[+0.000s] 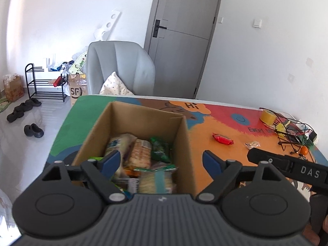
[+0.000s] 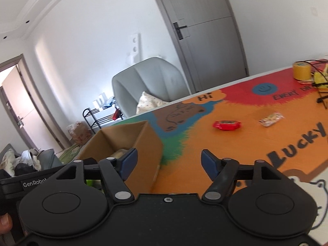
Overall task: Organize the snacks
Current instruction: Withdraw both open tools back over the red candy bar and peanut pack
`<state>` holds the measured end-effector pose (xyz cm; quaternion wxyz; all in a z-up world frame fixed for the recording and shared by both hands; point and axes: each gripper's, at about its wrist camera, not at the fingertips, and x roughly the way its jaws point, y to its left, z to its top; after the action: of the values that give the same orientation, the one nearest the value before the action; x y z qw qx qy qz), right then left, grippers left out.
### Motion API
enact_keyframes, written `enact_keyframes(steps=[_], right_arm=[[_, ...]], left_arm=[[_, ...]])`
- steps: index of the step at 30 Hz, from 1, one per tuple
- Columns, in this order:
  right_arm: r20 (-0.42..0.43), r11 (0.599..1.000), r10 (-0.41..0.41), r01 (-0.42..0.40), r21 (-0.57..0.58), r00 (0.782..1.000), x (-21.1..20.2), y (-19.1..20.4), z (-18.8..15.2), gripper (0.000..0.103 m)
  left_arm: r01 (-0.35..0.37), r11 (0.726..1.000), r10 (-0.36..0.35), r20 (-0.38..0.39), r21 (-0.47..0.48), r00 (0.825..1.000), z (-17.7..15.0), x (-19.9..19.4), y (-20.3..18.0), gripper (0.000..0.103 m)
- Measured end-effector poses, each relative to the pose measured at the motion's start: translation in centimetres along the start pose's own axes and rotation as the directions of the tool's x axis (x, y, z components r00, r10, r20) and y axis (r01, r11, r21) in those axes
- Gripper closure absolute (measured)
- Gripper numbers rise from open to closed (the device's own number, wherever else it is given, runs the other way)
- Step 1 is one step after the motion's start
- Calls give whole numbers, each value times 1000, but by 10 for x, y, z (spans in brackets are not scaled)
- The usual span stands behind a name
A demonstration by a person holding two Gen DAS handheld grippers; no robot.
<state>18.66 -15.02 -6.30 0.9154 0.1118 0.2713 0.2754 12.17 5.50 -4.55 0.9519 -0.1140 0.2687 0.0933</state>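
An open cardboard box [image 1: 180, 135] stands on the colourful table mat and holds several snack packets [image 1: 141, 153]. My left gripper [image 1: 162, 163] is open and empty, hovering over the box's near side. A red snack packet [image 1: 222, 139] and a small clear-wrapped snack [image 1: 252, 144] lie on the orange part of the mat, right of the box. My right gripper [image 2: 167, 164] is open and empty, just right of the box [image 2: 143, 143]; the red packet [image 2: 227, 125] and the clear-wrapped snack [image 2: 271, 119] lie ahead of it.
A yellow tape roll [image 1: 267, 116] and a tangle of black cables with small items [image 1: 293, 133] sit at the table's far right. A grey armchair [image 1: 119, 67] with a cushion stands beyond the table. A shoe rack [image 1: 44, 82] and shoes are on the floor at left.
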Motion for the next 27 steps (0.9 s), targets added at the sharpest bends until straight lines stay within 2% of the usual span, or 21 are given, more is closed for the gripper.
enact_keyframes(steps=[8,16,20,27], right_arm=[[12,999,-41,41,26,999,-18,-28,-1,19],[20,996,-73,72,47,997,-28,-51,0,12],[20,995,-84,82,64,996,-30,-65,-1,6],[16,988,-103,100,116,995,-28,-95,-5,5]], left_arm=[[53,998,-51,-34,45,998,-4,11,-34,15],[74,995,-70,-66,60,995,-9,19,-57,13],[84,994,-79,-77,65,994,-10,26,-68,12],[92,992,-86,-70,89,994,-13,40,-93,12]])
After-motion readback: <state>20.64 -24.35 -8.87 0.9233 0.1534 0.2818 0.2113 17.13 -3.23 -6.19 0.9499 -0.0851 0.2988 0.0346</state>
